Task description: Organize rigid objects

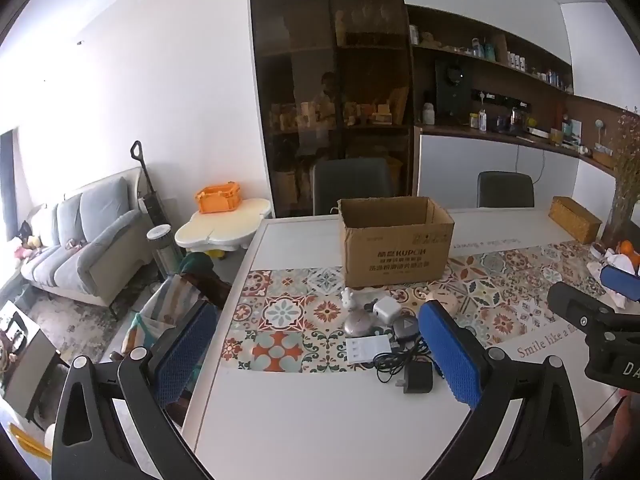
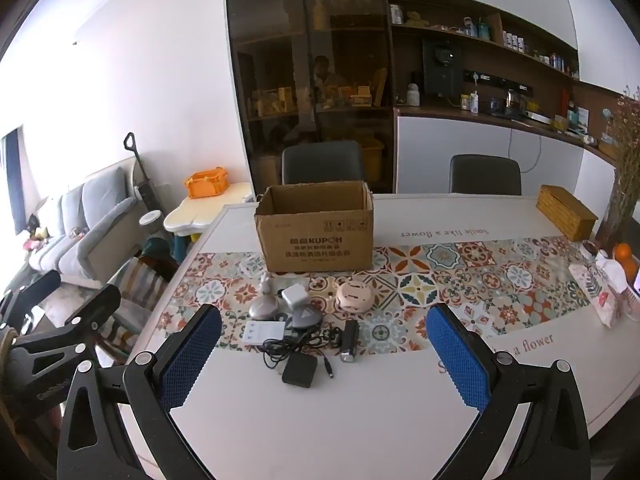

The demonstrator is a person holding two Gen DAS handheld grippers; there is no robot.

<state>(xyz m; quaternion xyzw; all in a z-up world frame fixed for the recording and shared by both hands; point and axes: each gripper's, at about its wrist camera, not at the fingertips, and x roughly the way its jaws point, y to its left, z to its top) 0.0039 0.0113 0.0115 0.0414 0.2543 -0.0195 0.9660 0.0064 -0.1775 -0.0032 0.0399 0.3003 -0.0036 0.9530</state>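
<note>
An open cardboard box [image 2: 316, 228] stands on the table [image 2: 360, 420]. In front of it lie a white figurine [image 2: 265, 284], a silver dome [image 2: 262, 306], a white charger [image 2: 295, 296], a grey round device [image 2: 306, 316], a pink round object [image 2: 354, 298], a flat white case [image 2: 264, 332], a black adapter [image 2: 300, 370] with tangled cable, and a small black and silver cylinder [image 2: 349, 340]. My right gripper [image 2: 324, 354] hangs open above the near table, holding nothing. My left gripper [image 1: 320, 354] is open too, over the table's left corner; its right pad hides part of the pink object.
A wicker box [image 2: 566, 212], dried flowers [image 2: 624, 168], oranges [image 2: 624, 258] and a patterned bag [image 2: 596, 298] occupy the table's right end. Two dark chairs [image 2: 322, 160] stand behind the table. Left of the table are a sofa [image 1: 80, 240] and an orange crate [image 1: 218, 198] on a low cream table.
</note>
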